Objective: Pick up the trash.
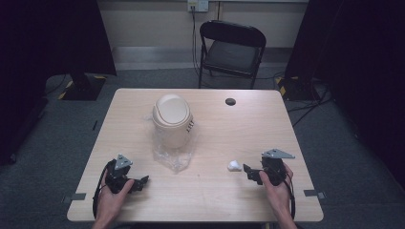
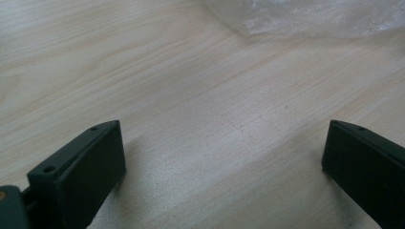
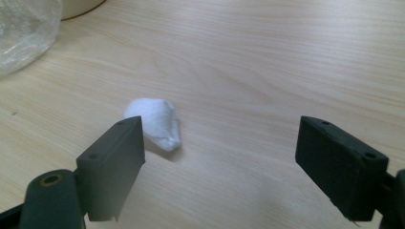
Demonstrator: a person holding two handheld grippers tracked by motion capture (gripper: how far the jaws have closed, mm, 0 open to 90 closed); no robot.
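Right claw (image 1: 250, 172) rests low over the bench (image 1: 248, 119) near the front right corner, jaws spread wide, nothing between them. White wad (image 1: 234, 165) lies on the bench just ahead of it, toward the middle; in the right gripper view the wad (image 3: 155, 122) sits just beyond the left-hand jaw tip, apart from both jaws. Left claw (image 1: 139, 182) near the front left corner, jaws also spread, bare wood between them. Beige swing-lid bin (image 1: 172, 119) stands upright mid-bench toward the far edge, with a clear plastic bag (image 1: 173, 155) against its front side, edge of the bag (image 2: 329, 16) in the left gripper view.
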